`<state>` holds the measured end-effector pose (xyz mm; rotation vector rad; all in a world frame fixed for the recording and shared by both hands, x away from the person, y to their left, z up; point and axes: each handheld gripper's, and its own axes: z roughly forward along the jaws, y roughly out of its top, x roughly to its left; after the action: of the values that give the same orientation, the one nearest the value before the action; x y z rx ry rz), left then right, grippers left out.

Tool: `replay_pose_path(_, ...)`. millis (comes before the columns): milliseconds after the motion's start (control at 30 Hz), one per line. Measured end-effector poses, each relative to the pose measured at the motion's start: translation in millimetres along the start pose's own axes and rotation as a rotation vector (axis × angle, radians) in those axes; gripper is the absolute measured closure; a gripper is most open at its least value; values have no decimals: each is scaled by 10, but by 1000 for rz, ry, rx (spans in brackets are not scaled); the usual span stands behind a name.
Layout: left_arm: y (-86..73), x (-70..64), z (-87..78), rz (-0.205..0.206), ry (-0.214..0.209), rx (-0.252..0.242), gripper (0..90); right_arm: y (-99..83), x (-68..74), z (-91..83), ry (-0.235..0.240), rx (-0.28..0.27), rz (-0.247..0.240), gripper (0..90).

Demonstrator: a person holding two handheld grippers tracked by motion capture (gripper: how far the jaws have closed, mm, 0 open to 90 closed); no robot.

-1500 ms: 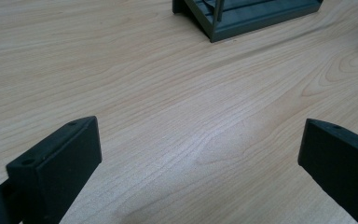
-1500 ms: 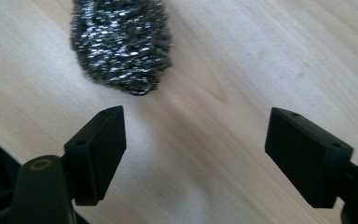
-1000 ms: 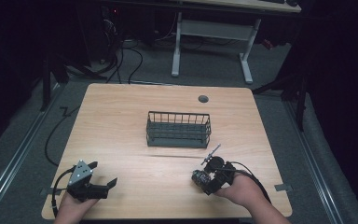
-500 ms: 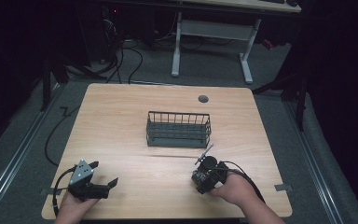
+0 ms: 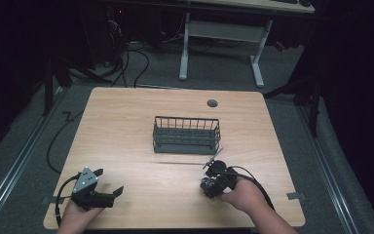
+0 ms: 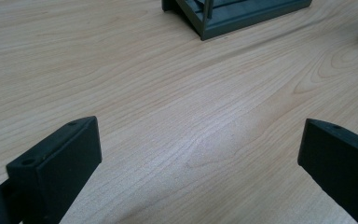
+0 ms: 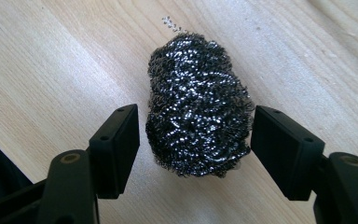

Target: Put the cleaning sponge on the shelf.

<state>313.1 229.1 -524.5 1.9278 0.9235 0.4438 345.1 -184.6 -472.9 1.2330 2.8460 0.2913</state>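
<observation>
Both tongs are spread: the right tongs (image 7: 196, 140) straddle a steel-wool scourer (image 7: 198, 105), the left tongs (image 6: 200, 154) face bare table (image 6: 168, 93).

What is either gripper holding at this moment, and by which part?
Nothing is held. The right gripper has its jaws open on either side of the steel wool scrubber, small gaps showing at both flanks. The left gripper is open over bare table.

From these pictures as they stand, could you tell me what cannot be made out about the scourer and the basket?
- Steel scourer: in the high view, hidden under the right gripper.
- Jaw contact: right gripper view, slim gaps at both sides; touching cannot be settled.
- Wire basket: left gripper view, cut off by the top edge; its inside is too dark in the high view.
</observation>
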Motion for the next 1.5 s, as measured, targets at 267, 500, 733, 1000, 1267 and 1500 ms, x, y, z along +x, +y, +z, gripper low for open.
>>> replay_pose_path(267,-2,2,3,3,-1,7,1,6,15,-38,-8,-10,-30,440)
replay_pose_path(500,-1,-2,8,4,0,7,1,30,-25,-182,-31,-17,-30,448)
replay_pose_path(733,0,4,4,7,-2,10,2,108,-103,-346,-29,-13,-19,449)
replay_pose_path(1000,0,12,-3,4,-5,7,2,253,-216,-565,-38,-2,-40,452)
replay_pose_path(1267,-4,9,-2,4,-10,5,4,403,-305,-752,-16,2,21,452)
replay_pose_path(1500,-8,11,-4,2,-11,4,3,567,-420,-883,-1,-13,57,452)
